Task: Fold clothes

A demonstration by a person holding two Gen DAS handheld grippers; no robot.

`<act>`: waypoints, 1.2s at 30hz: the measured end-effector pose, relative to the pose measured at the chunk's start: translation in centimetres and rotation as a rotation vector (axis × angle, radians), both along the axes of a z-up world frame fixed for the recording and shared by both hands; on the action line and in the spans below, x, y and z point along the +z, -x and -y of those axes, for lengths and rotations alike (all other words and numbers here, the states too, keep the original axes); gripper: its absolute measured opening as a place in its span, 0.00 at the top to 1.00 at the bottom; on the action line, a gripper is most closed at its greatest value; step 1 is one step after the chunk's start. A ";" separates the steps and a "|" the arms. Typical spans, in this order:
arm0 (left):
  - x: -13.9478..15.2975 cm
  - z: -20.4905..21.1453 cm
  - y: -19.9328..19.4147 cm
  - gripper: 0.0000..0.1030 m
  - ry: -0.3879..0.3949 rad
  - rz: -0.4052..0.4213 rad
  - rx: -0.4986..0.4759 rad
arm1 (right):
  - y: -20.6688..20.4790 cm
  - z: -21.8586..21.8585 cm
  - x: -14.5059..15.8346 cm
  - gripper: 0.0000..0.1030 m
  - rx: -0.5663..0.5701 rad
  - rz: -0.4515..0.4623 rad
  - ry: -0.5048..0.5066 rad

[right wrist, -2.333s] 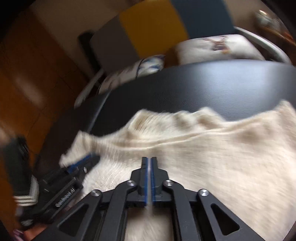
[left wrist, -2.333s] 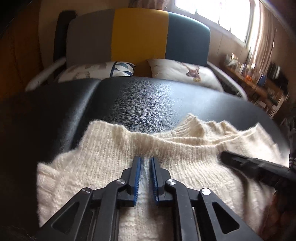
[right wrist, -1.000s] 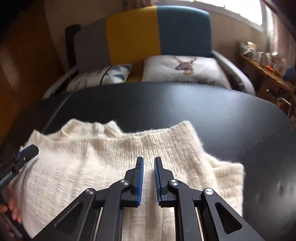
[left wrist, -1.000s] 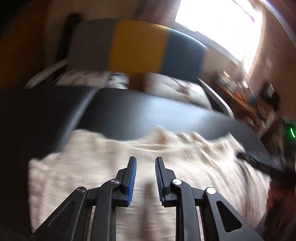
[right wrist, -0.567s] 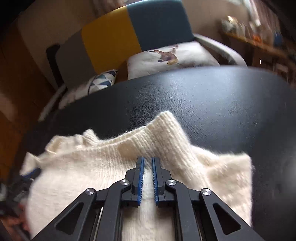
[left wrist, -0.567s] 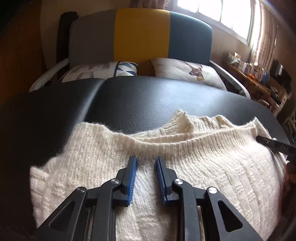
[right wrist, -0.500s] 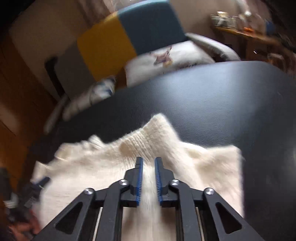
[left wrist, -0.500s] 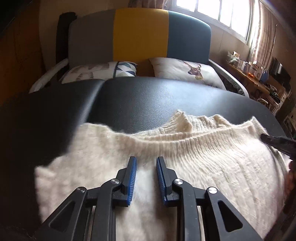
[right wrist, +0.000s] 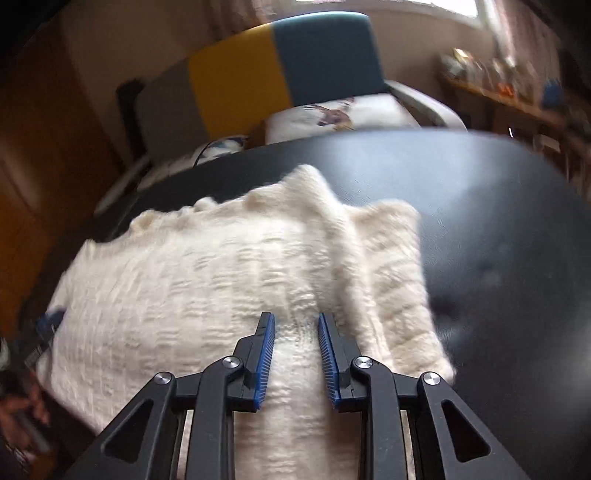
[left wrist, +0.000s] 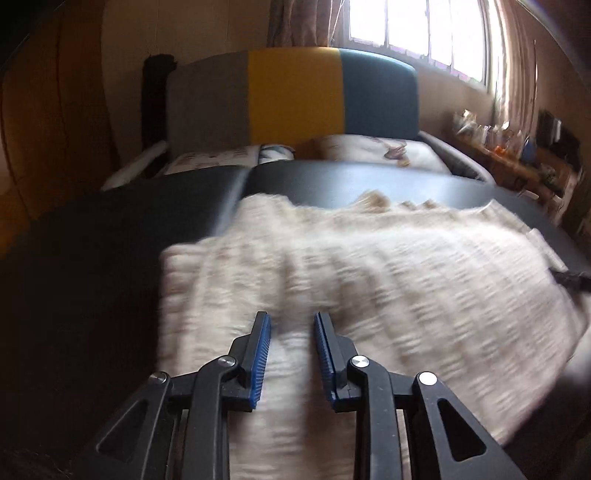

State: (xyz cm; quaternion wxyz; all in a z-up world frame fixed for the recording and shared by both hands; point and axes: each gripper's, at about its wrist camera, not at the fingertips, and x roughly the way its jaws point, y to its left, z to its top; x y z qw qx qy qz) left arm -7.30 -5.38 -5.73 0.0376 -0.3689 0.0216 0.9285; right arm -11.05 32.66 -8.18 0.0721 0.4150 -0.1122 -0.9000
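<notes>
- A cream knitted sweater [left wrist: 369,280] lies spread on the black tabletop [left wrist: 110,258], covering most of its near half; in the right wrist view the same sweater [right wrist: 207,280] has a raised ridge of folded knit running toward its far edge, and a narrower layer lies just right of that ridge.
- The left gripper [left wrist: 291,325] hangs over the sweater's near part with its jaws apart and nothing between the blue pads; whether they touch the knit cannot be told, as the cloth is blurred.
- The right gripper [right wrist: 296,325] is likewise spread wide, empty, over the sweater beside the ridge.
- The tip of the right gripper shows at the right edge of the left wrist view, at the sweater's side; the tip of the left gripper shows at the left edge of the right wrist view, near the sweater's other side, with part of a hand [right wrist: 22,410] below it.
- No container is on the tabletop, and no writing can be read.
- Beyond the tabletop stands a sofa [left wrist: 295,96] with a back in grey, yellow and teal panels.
- On its seat lie two cushions: a patterned one [left wrist: 229,157] to the left and a pale one with an animal print [left wrist: 384,151] to the right.
- A bright window [left wrist: 417,33] is above, and a cluttered shelf [left wrist: 517,147] runs along the right wall; its items are too blurred to name.
</notes>
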 end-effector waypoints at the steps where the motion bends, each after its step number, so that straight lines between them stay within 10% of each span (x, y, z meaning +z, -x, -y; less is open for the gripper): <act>1: -0.2 0.4 -0.3 0.75 -0.006 -0.010 -0.012 | 0.0 -0.6 -0.3 0.83 -0.017 0.001 0.016; 6: 0.2 2.0 -1.1 0.75 -0.078 -0.002 -0.035 | -0.2 -0.5 0.1 0.87 -0.062 0.015 -0.005; 10: 1.7 4.1 -4.2 0.76 -0.244 -0.001 -0.052 | -2.9 2.0 2.6 0.66 0.023 -0.021 0.045; 16: 0.6 2.1 -9.1 0.76 -0.163 -0.011 -0.198 | -5.8 9.5 2.9 0.66 0.275 -0.054 0.023; 26: -0.9 4.1 -10.6 0.74 -0.120 0.032 -0.191 | -7.5 10.8 0.0 0.68 0.295 -0.003 -0.174; 31: 0.5 5.2 -10.6 0.74 -0.184 0.038 -0.182 | -7.7 8.1 2.1 0.64 0.290 -0.002 0.018; 36: 3.2 4.5 -9.7 0.74 -0.173 -0.039 -0.200 | -7.6 -0.9 5.3 0.25 0.035 -0.129 0.083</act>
